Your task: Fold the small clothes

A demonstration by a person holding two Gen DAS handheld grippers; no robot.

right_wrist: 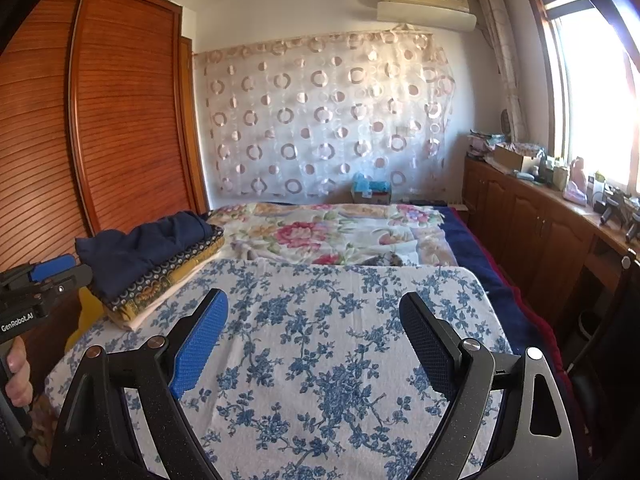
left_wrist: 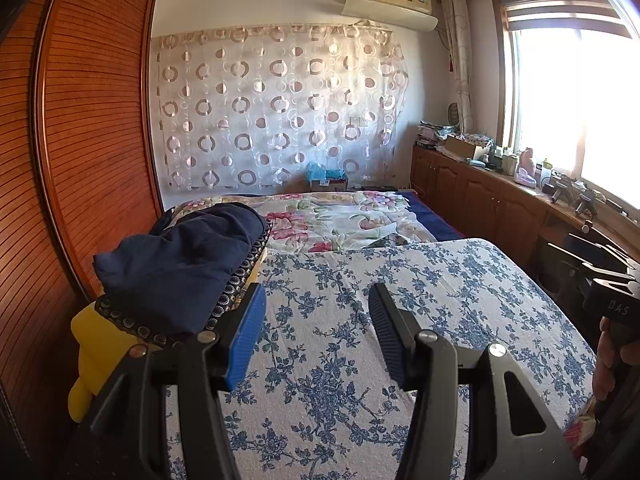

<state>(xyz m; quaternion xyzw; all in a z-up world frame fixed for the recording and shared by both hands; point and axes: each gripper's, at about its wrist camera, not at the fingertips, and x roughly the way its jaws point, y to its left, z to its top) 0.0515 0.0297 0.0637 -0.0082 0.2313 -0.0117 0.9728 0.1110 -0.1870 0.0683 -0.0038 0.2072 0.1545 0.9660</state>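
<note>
Both the left gripper (left_wrist: 316, 336) and right gripper (right_wrist: 312, 336) are held spread, empty, above the blue-flowered white cloth (right_wrist: 320, 320); the stacked dark-navy folded clothes (left_wrist: 180, 264) are seen left of the fingers.

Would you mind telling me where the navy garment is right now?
The navy garment tops the folded pile at the left edge of the blue-flowered cloth, beside the wooden wardrobe, left of both open grippers.

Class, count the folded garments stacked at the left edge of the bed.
3 visible: a navy garment on top, a dark circle-patterned one beneath, a pale one at the bottom. More may be hidden within.
</note>
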